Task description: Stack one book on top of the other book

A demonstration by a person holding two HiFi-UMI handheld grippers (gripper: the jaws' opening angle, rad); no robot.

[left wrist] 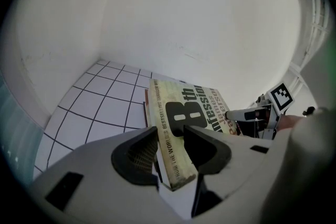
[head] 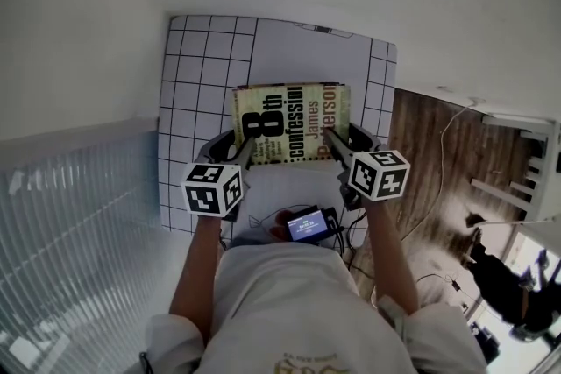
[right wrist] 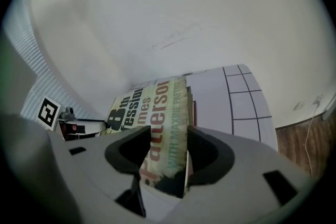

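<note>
Left gripper (left wrist: 169, 139): jaws clamped on near left corner of thick cream paperback book (head: 289, 120) with bold black "8th" on its cover. Right gripper (right wrist: 169, 136): same grip, near right corner. Book cover-up over white tabletop (head: 197, 83) with black grid lines. Dark red edge (right wrist: 195, 107) beneath book; contact unclear. White wall (left wrist: 184, 18) beyond.

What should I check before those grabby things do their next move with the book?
1. Left hand-held gripper clamps the book at a near corner: ok.
2. Right hand-held gripper clamps the other near corner: ok.
3. Second book underneath: only a reddish edge peeks out: ok.
4. Edges lined up: cannot tell.
5. Book resting flat on it: cannot tell.
</note>
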